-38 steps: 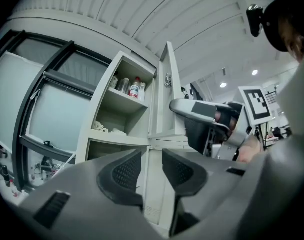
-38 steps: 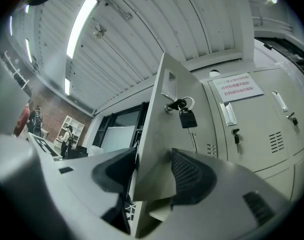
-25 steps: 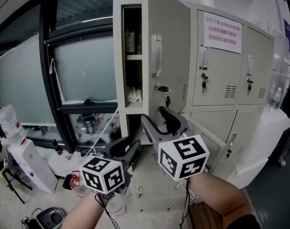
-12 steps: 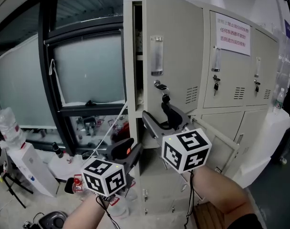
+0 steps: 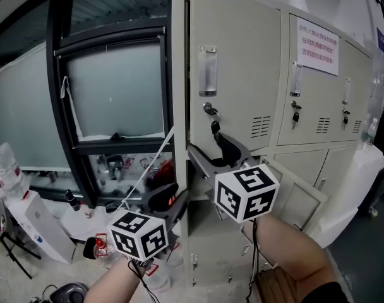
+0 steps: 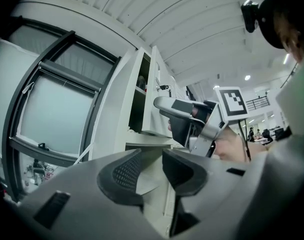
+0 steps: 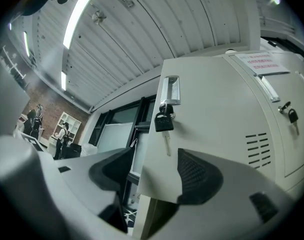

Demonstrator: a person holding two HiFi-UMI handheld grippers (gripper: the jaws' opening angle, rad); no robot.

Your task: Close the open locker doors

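Right claw (image 5: 217, 156) astride the bottom edge of the upper locker door (image 5: 236, 74), jaws apart and just opened wider, pads not pressing on it.

The door rises straight above this claw, almost shut. It looks like thin, stiff, light sheet steel that should swing freely, so a flat push near its handle (image 5: 208, 71) probably suits better than a pinch. One padlock (image 7: 163, 120) dangles above the claw. Three upper doors show. A lower door (image 5: 299, 197), right of the claw, seems ajar. Left claw (image 5: 172, 199), lower left, gapes empty.
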